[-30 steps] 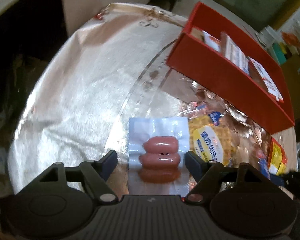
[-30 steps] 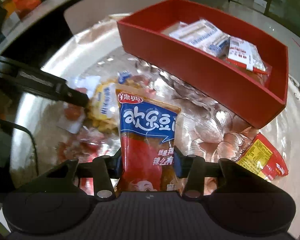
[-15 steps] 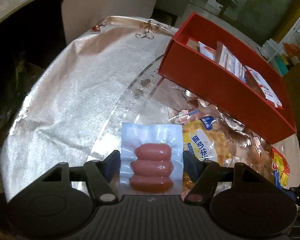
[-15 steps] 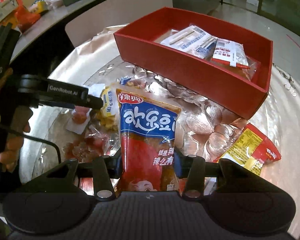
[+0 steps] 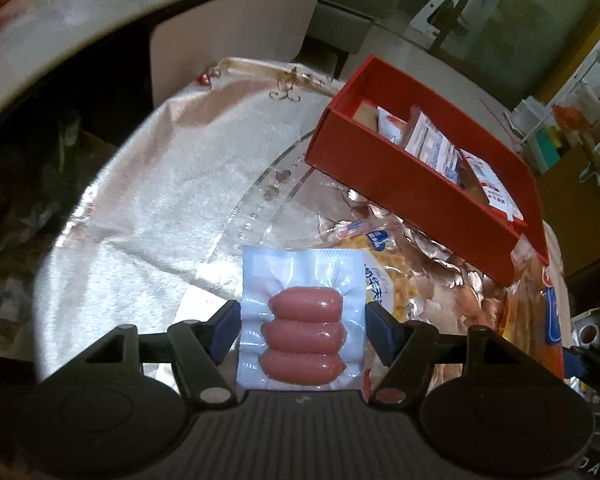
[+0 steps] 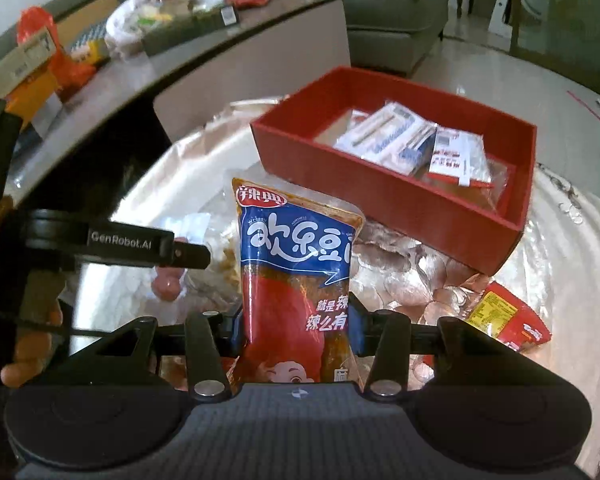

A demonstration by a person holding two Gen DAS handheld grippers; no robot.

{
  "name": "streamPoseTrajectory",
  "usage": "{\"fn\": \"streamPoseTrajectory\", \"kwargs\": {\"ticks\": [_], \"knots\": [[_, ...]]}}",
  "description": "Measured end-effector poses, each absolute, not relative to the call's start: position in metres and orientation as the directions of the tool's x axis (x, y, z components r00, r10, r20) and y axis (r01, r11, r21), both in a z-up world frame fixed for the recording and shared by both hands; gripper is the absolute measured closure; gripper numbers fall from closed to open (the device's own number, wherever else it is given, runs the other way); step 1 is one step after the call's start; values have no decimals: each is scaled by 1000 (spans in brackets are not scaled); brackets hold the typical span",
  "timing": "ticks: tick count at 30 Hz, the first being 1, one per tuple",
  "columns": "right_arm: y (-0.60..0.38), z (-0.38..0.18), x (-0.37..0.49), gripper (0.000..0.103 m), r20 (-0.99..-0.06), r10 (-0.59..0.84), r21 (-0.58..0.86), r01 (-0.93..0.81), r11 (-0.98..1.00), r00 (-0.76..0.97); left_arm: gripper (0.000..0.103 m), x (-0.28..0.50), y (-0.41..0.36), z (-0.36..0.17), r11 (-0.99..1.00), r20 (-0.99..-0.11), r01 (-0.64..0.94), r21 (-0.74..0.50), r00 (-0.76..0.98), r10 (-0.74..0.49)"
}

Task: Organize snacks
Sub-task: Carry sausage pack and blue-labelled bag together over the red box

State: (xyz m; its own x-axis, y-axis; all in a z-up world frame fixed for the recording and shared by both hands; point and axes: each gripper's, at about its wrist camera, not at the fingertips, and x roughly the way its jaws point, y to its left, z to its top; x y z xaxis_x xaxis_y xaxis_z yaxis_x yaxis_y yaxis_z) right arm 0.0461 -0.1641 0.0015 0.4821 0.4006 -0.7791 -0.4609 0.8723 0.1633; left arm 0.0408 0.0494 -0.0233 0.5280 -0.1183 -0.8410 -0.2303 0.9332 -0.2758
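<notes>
The left gripper (image 5: 302, 322) clamps a vacuum-sealed sausage pack (image 5: 302, 326) and the right gripper (image 6: 296, 322) a blue-and-red snack pouch (image 6: 296, 264) – both raised above the worktop (image 5: 140, 216), likely mid-carry – next comes release over the red box (image 6: 384, 196).

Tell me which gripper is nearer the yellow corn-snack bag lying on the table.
Left. The left gripper, holding the sausage pack, hangs right beside the yellow bag. The right gripper, clamping the blue-and-red pouch, sits farther off, with the bag to its left.
</notes>
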Motion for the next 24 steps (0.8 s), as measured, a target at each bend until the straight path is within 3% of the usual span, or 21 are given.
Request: {"fn": "streamPoseTrajectory", "kwargs": {"ticks": [6, 24], "knots": [[-175, 14, 37, 48, -758, 392, 168, -425, 889, 522, 43, 45, 35, 10, 957, -793, -155, -245, 600, -106], [-190, 18, 96, 48, -739, 333, 150, -338, 929, 586, 43, 118, -6, 23, 979, -745, -50, -199, 657, -118]]}}
